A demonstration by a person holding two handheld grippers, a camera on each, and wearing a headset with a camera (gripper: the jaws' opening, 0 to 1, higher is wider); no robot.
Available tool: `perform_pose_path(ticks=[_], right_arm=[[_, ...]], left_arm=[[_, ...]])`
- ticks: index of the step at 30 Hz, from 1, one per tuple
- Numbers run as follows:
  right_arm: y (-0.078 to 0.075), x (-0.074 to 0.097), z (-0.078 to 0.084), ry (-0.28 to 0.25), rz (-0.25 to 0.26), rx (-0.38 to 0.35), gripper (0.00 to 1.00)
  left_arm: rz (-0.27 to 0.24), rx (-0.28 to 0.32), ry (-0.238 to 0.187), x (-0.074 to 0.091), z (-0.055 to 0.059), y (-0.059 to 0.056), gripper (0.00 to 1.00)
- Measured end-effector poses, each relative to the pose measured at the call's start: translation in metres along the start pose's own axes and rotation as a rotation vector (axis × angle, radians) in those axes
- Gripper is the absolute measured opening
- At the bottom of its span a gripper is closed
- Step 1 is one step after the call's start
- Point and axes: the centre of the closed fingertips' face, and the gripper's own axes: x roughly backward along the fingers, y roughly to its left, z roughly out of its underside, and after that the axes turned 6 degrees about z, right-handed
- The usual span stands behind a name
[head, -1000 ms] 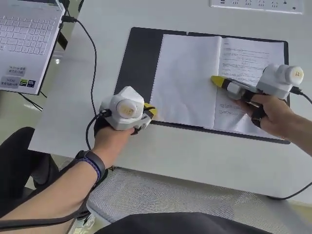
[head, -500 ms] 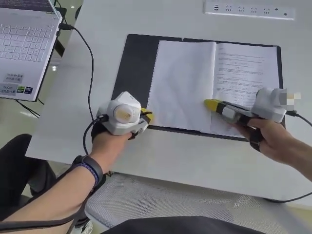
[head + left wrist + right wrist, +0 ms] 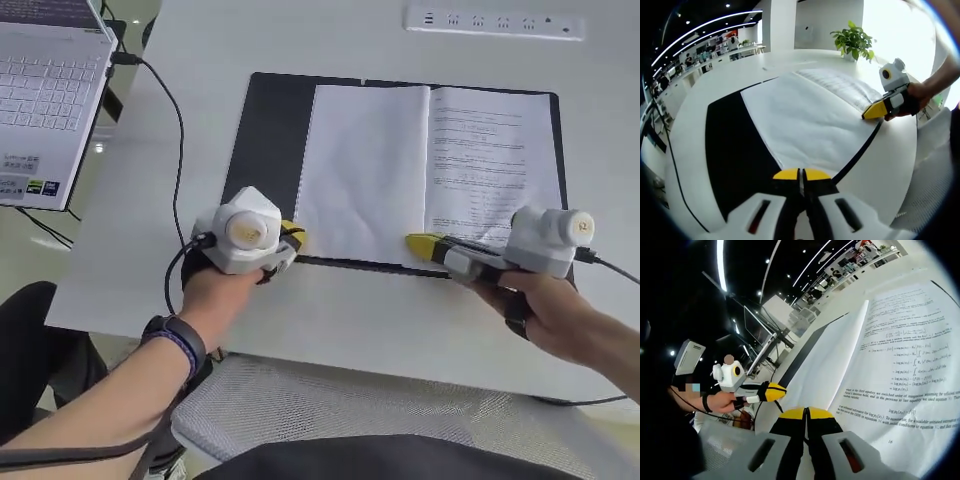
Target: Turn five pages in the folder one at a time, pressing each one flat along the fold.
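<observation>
Folder (image 3: 270, 150) open, right gripper (image 3: 415, 241) fingers at fold (image 3: 428, 160)

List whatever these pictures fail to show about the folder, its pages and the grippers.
- Printed page: text too small to read in the head view.
- Turned-page count: lower sheets hidden under the blank page of the folder.
- Right gripper: whether it touches the paper is unclear from above in the head view.
- Laptop: cut off by the head view's left edge.
</observation>
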Motion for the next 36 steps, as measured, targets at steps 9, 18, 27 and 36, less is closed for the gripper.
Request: perform_pose_path(ticks=[9,18,27,36], right_arm=[[0.003,0.005,0.011,0.03,0.008,0.014,0.0],[0.004,0.006,0.014,0.03,0.028,0.001,0.0],[0.004,0.008,0.015,0.029,0.034,-0.004,0.0],[0.005,0.009,0.017,0.045,0.029,0.001,0.0]], left_arm=[[0.002,-0.004,-0.001,0.0,0.001,-0.001,0.02],[0.001,-0.006,0.0,0.001,0.002,-0.001,0.0],[-0.002,-0.007,0.003,0.002,0.001,-0.002,0.0],[0.003,-0.014,0.013,-0.002,0.004,0.002,0.0]])
